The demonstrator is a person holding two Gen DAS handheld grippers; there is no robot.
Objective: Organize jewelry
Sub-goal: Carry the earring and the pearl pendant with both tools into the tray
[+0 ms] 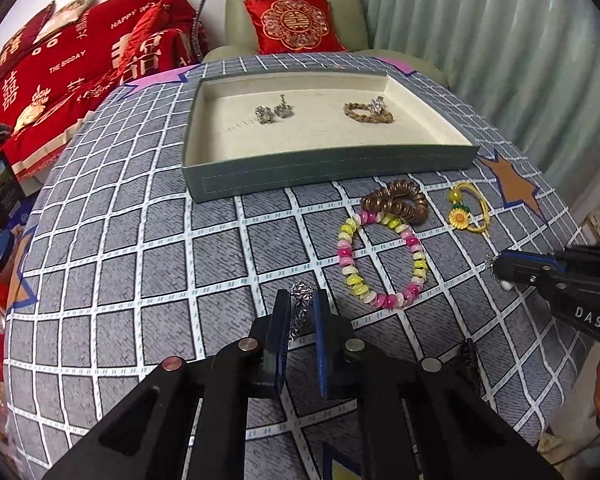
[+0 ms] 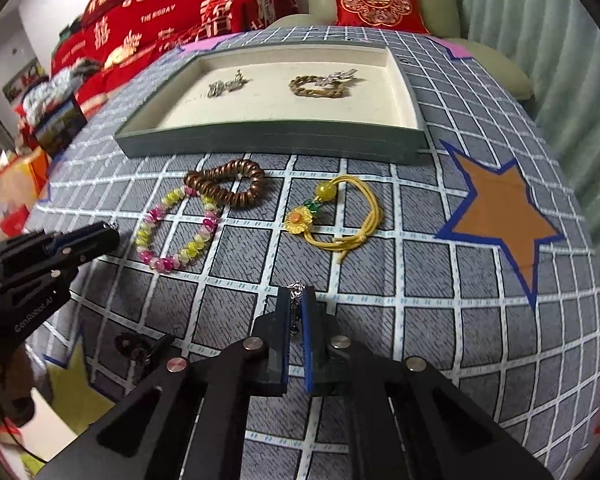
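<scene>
Left gripper (image 1: 302, 304) fingers pinch a silver filigree earring (image 1: 302, 291); right gripper (image 2: 298, 300) fingers clamp its silver twin (image 2: 297, 291) above the checked woven desk (image 2: 440, 320)

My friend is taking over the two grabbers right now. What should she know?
Left tool: shut on a silver piece.
Right tool: shut on another silver piece.
Tray: holds silver pieces and a woven bracelet.
Still on the cloth: beaded bracelet, brown coil tie, yellow flower cord.
Left: put both held pieces in the tray, then those three.
</scene>
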